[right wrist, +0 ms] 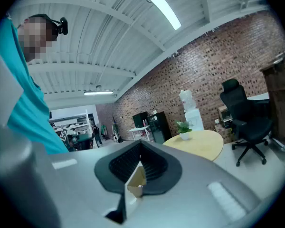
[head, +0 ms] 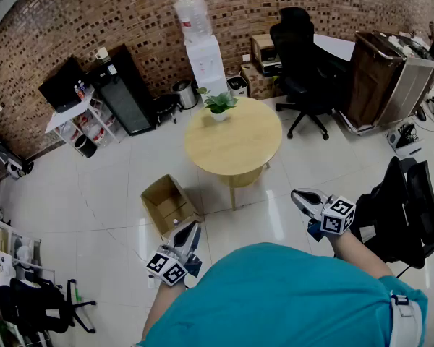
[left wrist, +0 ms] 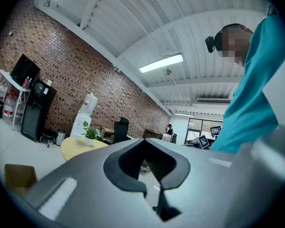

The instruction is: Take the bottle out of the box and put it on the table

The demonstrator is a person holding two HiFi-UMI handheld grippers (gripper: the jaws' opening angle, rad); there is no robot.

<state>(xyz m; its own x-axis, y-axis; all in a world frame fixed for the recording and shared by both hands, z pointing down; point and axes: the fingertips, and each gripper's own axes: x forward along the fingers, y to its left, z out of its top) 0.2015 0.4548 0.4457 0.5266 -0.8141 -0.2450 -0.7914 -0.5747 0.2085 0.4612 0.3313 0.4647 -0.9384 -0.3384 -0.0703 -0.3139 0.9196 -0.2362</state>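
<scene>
Two grippers, jaws closed on nothing, hang in front of me with the job not yet begun. The left gripper (head: 192, 229) tips slightly upward over the floor, and the right gripper (head: 298, 195) sits level, well apart from it. Neither touches anything. I judge they are held shut and clear of the work only because no reach has started.

Just beyond the left gripper an open cardboard box (head: 159, 186) rests on the white tiled floor (head: 94, 194), near the foot of the table. A small pale thing at the box's near corner is probably the bottle (head: 176, 223), seen from above. If so, it stands roughly upright inside the box, long axis vertical and top toward my head camera. It is too small for me to be sure.

Past the box stands the round wooden surface (head: 239, 147), where the bottle is meant to go. A potted plant (head: 219, 103) sits at its far edge, so I judge the near side to be the natural landing spot.

Farther back, a water dispenser (head: 202, 53) and a black office chair (head: 304, 67) stand before the brick wall (head: 130, 13).
</scene>
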